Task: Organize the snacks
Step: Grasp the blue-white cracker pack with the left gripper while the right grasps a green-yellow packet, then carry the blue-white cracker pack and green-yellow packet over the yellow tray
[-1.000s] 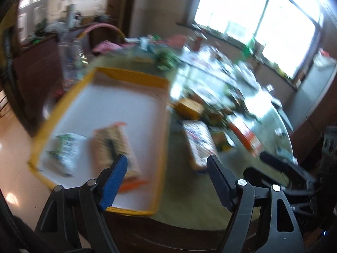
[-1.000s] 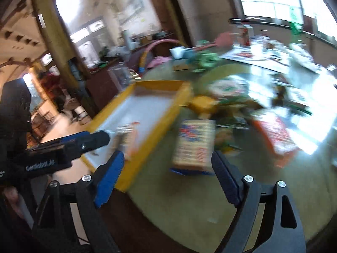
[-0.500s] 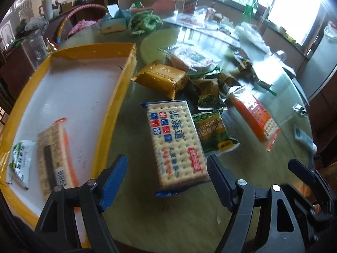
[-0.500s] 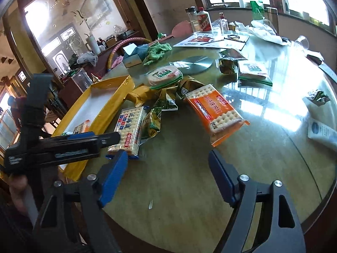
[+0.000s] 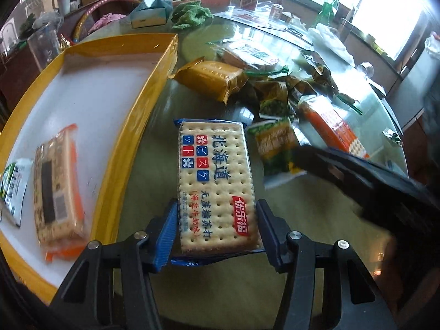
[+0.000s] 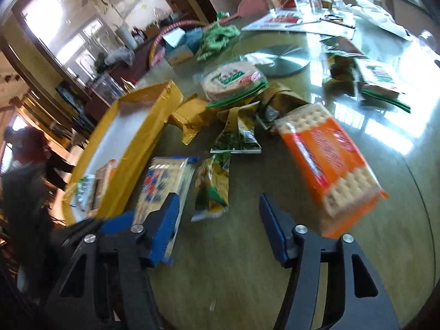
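Step in hand: pick-up. Farthest left in the left view sits the yellow tray point(image 5: 143, 104), already holding a small green-and-white sachet point(image 5: 12, 189) and an orange-edged cracker pack point(image 5: 56, 189). Just beside the tray's long wall lies the blue cracker pack point(image 5: 217, 181), flat on the table point(image 5: 233, 291). My left gripper point(image 5: 216, 236) has just been closing, and its blue pads now bracket the near end of that pack on both sides — I judge them pressing on the wrapper, though the pack is not yet lifted.

Next move, as I judge it: firm the pinch, raise the pack clear of the tray wall, and carry it left into the tray beside the two items there. The wall is close, so the lift must come before the sideways travel.

My right gripper point(image 6: 218, 217) has also just been closing, yet nothing is between its jaws — they stand spread above bare table, between a green-yellow packet point(image 6: 211, 189) and the orange pack point(image 6: 330, 165).

Hard to make out: the right view is smeared by motion, so the labels on the snack pile are unreadable. In the left view the right tool crosses as a dark blur and covers the near end of the orange pack.
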`<action>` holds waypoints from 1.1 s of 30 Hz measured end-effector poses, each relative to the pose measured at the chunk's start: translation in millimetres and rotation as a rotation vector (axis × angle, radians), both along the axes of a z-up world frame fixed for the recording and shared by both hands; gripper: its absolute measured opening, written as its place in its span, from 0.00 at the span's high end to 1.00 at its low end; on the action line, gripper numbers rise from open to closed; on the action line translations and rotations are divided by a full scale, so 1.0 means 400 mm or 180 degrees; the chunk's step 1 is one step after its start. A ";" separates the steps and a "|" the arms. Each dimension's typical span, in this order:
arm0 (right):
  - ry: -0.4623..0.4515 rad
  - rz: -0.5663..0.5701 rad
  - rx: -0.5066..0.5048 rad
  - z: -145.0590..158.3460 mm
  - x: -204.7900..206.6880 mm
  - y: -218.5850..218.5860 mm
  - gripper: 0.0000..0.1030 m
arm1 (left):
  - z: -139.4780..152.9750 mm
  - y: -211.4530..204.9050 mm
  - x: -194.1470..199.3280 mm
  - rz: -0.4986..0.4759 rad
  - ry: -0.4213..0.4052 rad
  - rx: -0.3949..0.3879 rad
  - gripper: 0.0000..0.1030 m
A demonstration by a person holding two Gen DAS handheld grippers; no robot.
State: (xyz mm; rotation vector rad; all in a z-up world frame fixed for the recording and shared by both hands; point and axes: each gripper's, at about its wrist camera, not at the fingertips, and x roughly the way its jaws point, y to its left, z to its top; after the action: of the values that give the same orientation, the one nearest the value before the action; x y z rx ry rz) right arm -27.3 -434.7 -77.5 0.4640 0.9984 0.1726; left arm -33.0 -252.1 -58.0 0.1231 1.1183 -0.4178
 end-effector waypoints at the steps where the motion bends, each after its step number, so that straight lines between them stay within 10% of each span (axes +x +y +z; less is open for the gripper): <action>1: 0.0025 0.0007 -0.0013 -0.005 0.015 0.005 0.43 | 0.000 0.007 -0.004 0.0006 0.0009 -0.0022 0.46; 8: 0.0157 -0.0041 -0.0089 -0.030 0.069 0.024 0.73 | -0.002 0.006 -0.002 -0.0015 0.0025 -0.0047 0.46; 20: 0.0039 -0.0212 -0.0218 -0.007 -0.104 0.003 0.81 | -0.015 -0.043 0.014 -0.0191 -0.0084 0.0243 0.39; 33: -0.0197 -0.0298 -0.0186 0.040 -0.170 0.017 0.84 | 0.067 0.013 -0.051 -0.0111 -0.0419 -0.0174 0.47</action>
State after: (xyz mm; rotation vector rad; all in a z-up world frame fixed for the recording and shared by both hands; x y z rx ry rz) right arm -95.2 -427.9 -61.6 0.4486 0.9168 0.0732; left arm -53.5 -246.8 -31.2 0.1203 0.9755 -0.4645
